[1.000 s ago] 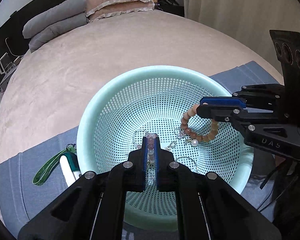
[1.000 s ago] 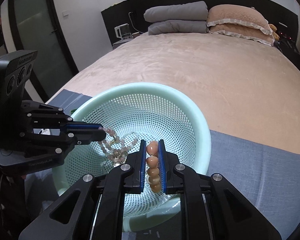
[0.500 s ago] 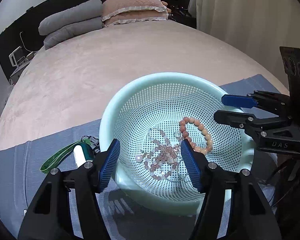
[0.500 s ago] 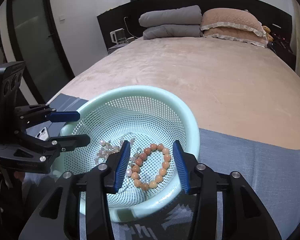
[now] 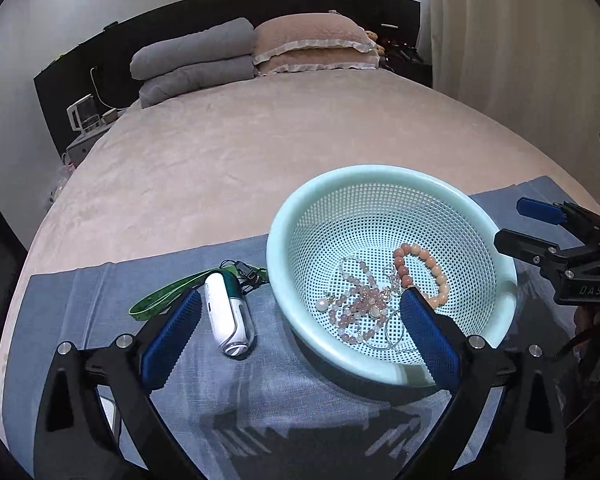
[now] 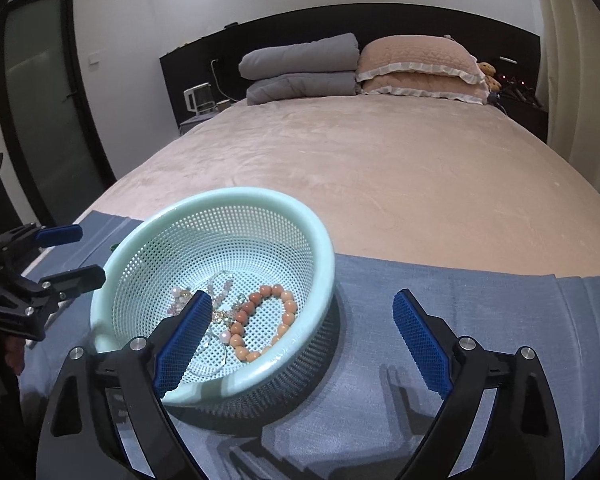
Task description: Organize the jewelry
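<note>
Both the left gripper (image 5: 300, 328) and right gripper (image 6: 300, 340) were spread and empty. The bracelets (image 5: 380, 292) lay gathered in the basket (image 5: 284, 216) on the cloth's (image 5: 80, 292) far edge, apparently to keep them together.

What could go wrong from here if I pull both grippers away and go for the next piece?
1. The pink bead strand and thin chain lie tangled beside the orange bracelet in the basket; they may knot further.
2. The basket sits on soft bedding near the left gripper and right gripper, both open; a bump could tip it.
3. The white device and its green strap lie close and could snag.
</note>
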The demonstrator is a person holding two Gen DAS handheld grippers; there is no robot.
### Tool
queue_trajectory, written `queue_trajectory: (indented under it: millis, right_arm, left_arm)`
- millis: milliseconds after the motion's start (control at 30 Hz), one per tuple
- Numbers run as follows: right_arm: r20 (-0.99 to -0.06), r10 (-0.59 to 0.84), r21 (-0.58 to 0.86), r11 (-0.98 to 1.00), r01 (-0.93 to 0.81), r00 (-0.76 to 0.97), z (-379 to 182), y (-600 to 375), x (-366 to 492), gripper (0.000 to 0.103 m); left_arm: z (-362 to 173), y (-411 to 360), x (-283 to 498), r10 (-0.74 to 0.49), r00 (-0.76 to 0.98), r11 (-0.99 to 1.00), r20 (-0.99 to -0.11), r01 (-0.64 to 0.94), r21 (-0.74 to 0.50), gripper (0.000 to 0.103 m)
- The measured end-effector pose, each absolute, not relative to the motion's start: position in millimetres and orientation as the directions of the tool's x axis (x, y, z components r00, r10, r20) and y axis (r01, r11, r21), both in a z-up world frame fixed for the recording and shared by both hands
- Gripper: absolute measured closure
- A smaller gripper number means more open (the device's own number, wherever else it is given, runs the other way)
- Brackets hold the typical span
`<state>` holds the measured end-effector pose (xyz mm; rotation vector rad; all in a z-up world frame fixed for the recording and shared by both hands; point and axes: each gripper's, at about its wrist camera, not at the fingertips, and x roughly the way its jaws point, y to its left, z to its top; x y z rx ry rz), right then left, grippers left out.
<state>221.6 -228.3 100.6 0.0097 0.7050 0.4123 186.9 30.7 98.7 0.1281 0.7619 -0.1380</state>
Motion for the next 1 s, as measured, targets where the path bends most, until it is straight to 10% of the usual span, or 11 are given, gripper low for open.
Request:
queue_trajectory:
  millis: [1000]
  right_arm:
    - [-0.586,0.264,0.018,0.949,-0.314,0.766,92.1,-268.8,74.7,0.008]
  left_arm:
    - [105.1,-6.9,38.9,-0.062,0.857,0.990,-0.512,0.116,0.075,0.006]
